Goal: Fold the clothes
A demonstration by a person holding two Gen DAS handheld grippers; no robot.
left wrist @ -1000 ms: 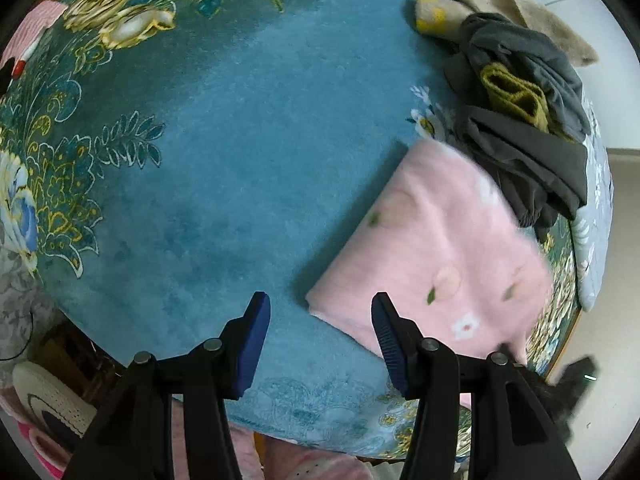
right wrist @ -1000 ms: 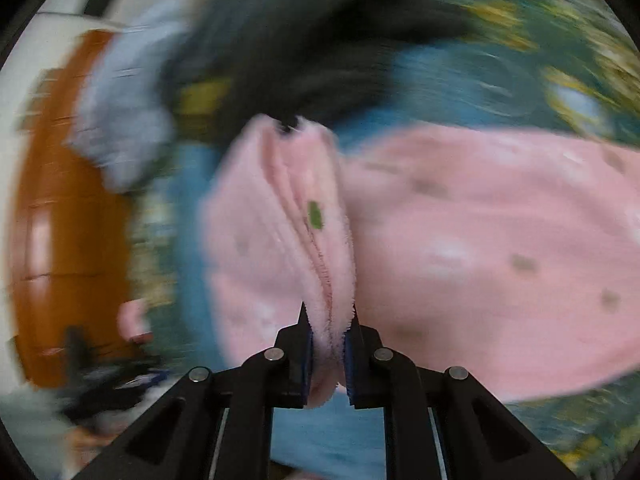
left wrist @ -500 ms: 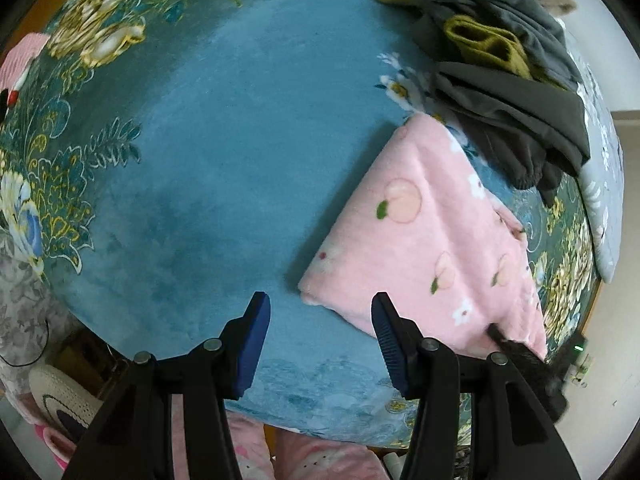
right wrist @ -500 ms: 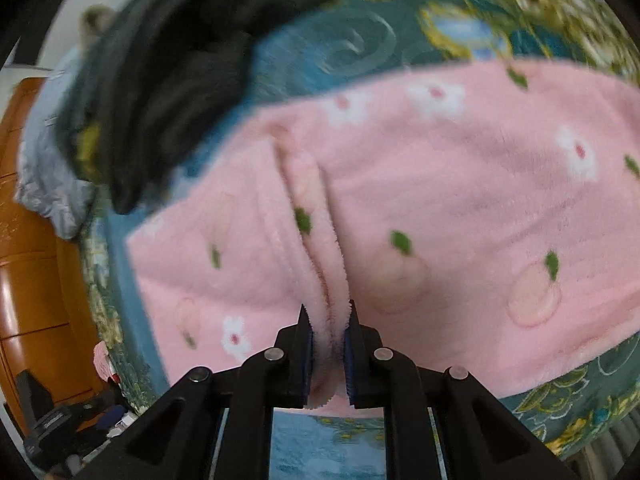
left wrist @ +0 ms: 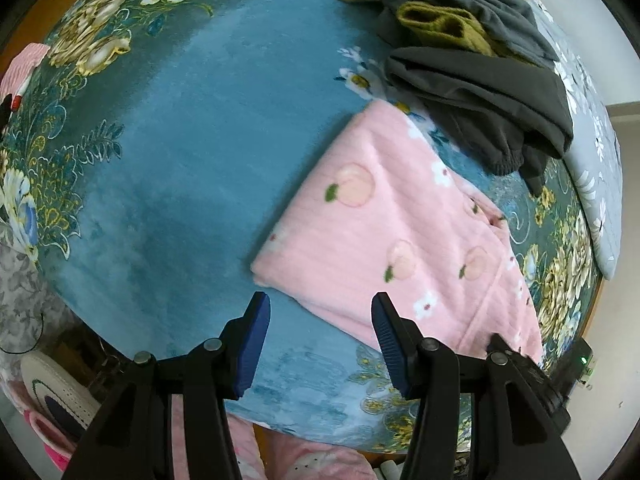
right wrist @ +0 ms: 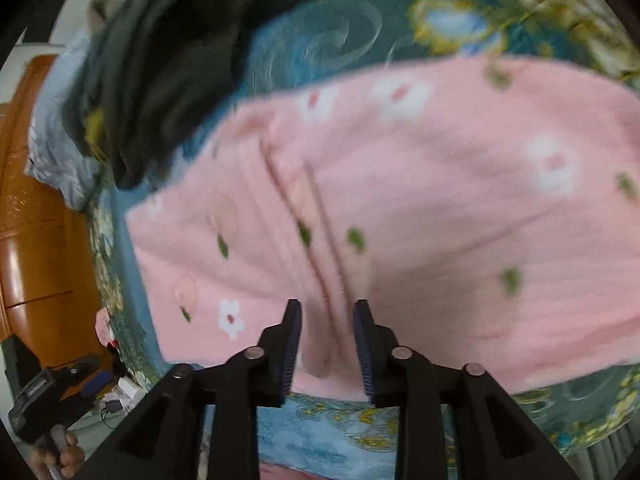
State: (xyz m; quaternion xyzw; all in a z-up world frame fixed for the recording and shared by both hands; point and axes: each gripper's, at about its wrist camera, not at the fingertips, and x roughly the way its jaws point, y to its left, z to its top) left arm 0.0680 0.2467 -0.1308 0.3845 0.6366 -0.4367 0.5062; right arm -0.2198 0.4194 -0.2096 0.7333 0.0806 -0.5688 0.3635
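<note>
Pink peach-print garment [left wrist: 384, 236] lies folded flat; ridged.

One folded pink garment [left wrist: 400, 236], one heap of dark clothes [left wrist: 476, 80], one floral blanket [left wrist: 180, 140].

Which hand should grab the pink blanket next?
Probably the left. The left gripper hangs open right at the pink blanket's near corner, nothing in it. The right gripper is opening, letting the blanket's edge go.

A teal floral blanket [left wrist: 168, 128] covers the surface; a white shoe [left wrist: 56, 388] lies near left, orange-brown wooden furniture [right wrist: 36, 240] beside.
</note>
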